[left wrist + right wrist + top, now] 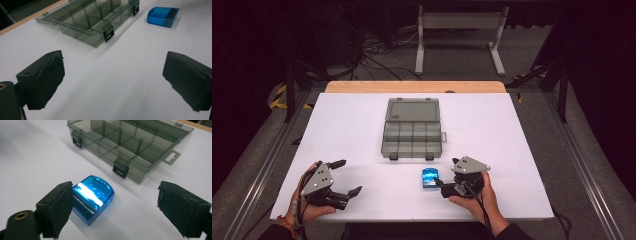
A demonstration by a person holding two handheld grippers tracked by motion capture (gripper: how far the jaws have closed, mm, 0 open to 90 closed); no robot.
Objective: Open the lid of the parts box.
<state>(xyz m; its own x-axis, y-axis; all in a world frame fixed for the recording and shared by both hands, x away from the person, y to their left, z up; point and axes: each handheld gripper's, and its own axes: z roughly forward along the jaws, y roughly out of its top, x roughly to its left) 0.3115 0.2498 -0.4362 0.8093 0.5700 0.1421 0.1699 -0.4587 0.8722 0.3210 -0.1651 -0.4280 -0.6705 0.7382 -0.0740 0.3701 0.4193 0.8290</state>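
A small clear blue box [429, 178] lies on the white table [512, 150], in front of an open smoke-grey compartment case [412, 132]. My right gripper [446, 173] is open at the blue box's right side. In the right gripper view the blue box [93, 197] lies close against the left jaw, with a wide gap to the other jaw of the right gripper [115, 184]. My left gripper [350, 176] stands open at the table's front left with nothing between its jaws. From the left gripper [113, 57], the blue box [162, 16] and the case [92, 22] lie farther off.
The case [140, 173] has several dividers, two black latches on its near wall and its lid laid flat behind. A wooden strip [412, 86] edges the table's far side. Beyond it are a grey metal stand [459, 30] and cables on the floor.
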